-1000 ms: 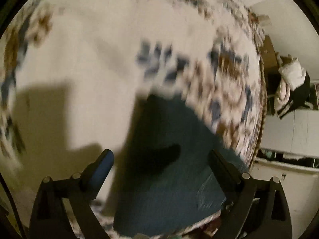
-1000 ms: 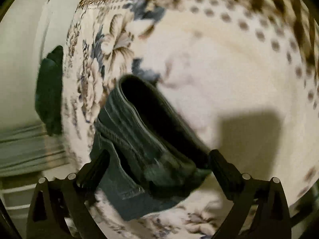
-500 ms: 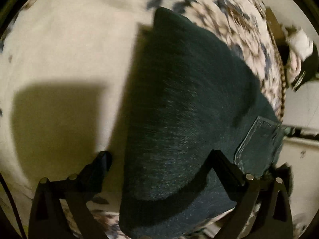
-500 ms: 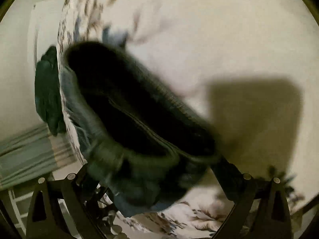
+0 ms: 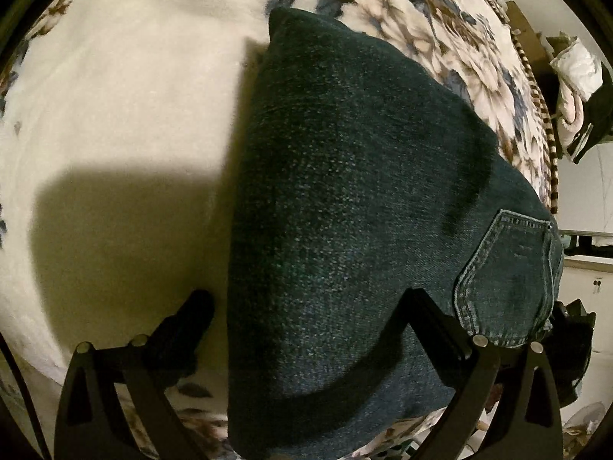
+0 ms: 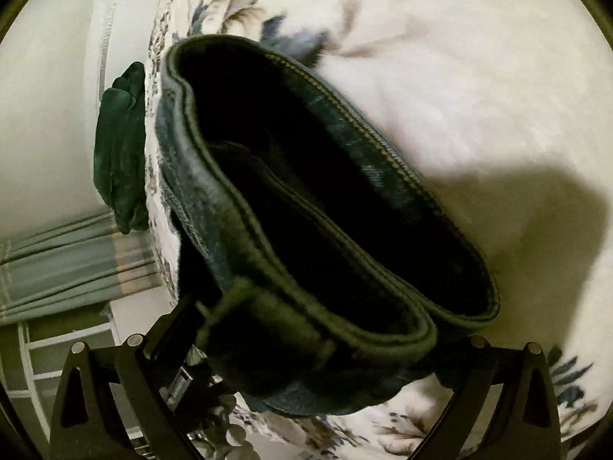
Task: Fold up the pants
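Dark blue jeans [image 5: 345,199] lie folded in a thick bundle on a cream floral blanket [image 5: 115,96]. A back pocket [image 5: 505,276] faces up at the bundle's right end. My left gripper [image 5: 306,310] is open, its fingers astride the near edge of the bundle. In the right wrist view the stacked waistband and hem edges of the jeans [image 6: 306,211] face the camera. My right gripper [image 6: 318,329] is open, its fingers either side of the bundle's near end.
The blanket [image 6: 459,76] covers the bed, with flower prints near its edges. A dark green garment [image 6: 118,145] hangs off the bed's far edge beside a curtain [image 6: 69,260]. A heap of clothes [image 5: 574,88] and white cabinets [image 5: 586,291] stand beyond the bed's right side.
Both grippers have moved in close over the folded jeans, which now fill much more of each view. Both stay open.
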Available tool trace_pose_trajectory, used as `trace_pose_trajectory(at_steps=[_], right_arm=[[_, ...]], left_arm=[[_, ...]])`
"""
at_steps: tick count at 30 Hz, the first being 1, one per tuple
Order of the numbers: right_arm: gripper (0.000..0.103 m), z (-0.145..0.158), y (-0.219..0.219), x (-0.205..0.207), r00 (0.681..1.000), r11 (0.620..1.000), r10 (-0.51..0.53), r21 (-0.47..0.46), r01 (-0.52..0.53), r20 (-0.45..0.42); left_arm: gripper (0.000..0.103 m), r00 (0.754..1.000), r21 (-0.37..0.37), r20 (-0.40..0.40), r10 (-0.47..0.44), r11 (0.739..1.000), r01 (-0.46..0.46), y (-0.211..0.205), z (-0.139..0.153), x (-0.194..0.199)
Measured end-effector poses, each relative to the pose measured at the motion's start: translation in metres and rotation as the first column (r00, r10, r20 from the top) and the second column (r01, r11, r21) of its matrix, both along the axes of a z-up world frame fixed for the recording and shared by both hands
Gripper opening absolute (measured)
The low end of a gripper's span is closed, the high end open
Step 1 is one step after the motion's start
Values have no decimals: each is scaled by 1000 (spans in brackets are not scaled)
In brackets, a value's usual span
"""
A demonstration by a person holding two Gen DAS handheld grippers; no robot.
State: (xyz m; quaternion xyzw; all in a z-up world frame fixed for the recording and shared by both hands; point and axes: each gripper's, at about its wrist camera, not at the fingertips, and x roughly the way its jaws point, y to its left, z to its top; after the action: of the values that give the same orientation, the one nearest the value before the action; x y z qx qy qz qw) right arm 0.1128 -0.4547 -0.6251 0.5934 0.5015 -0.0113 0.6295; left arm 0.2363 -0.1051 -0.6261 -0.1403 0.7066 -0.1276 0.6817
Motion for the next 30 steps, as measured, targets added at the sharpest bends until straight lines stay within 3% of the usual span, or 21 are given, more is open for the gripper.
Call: trace_pose_trajectory(at_steps=[5, 8, 12, 15, 18, 19, 20, 21, 23, 24, 26, 30], right_arm=[[103, -18, 3, 4, 999, 998, 51, -39, -51, -2], [103, -13, 8, 6, 999, 998, 39, -41, -39, -3], [103, 0, 11, 0, 993, 1000, 9, -19, -7, 115], [103, -26, 9, -3, 997, 1000, -10, -5, 10, 77], [103, -26, 14, 6, 999, 999, -17, -43, 19, 48], [102, -23, 17, 8, 999, 998, -14, -65, 17, 43], [98, -19, 20, 8, 999, 995, -17, -98, 20, 37], [88, -17, 22, 6, 999, 993, -22, -118, 25, 32], [75, -11, 25, -2, 999, 987, -43, -155, 47, 34], [68, -10, 27, -6, 998, 985, -48, -164, 53, 37], [62, -1, 32, -9, 998, 980, -49, -193, 58, 49], [52, 19, 37, -8, 997, 966, -44, -251, 60, 70]], left_arm=[[103, 1000, -19, -9, -7, 1000, 7, 3, -6, 1], [103, 1000, -44, -29, 9, 999, -10, 8, -8, 5], [103, 999, -69, -46, 26, 997, -29, 12, -10, 7], [103, 999, -63, -41, 14, 998, -17, 10, -10, 7], [102, 999, -94, -23, 35, 995, -38, 11, -8, 7], [97, 999, -117, -8, 42, 992, -42, 12, -4, 7], [74, 999, -140, 13, 45, 989, -43, 13, 1, 6], [60, 999, -150, 27, 41, 988, -37, 12, 7, 6], [48, 998, -148, 50, 39, 988, -31, 14, 19, 4], [35, 997, -165, 54, 48, 986, -39, 17, 25, 3], [28, 996, -208, 70, 57, 977, -41, 18, 40, 1], [26, 988, -191, 155, 12, 982, 18, 4, 74, 1]])
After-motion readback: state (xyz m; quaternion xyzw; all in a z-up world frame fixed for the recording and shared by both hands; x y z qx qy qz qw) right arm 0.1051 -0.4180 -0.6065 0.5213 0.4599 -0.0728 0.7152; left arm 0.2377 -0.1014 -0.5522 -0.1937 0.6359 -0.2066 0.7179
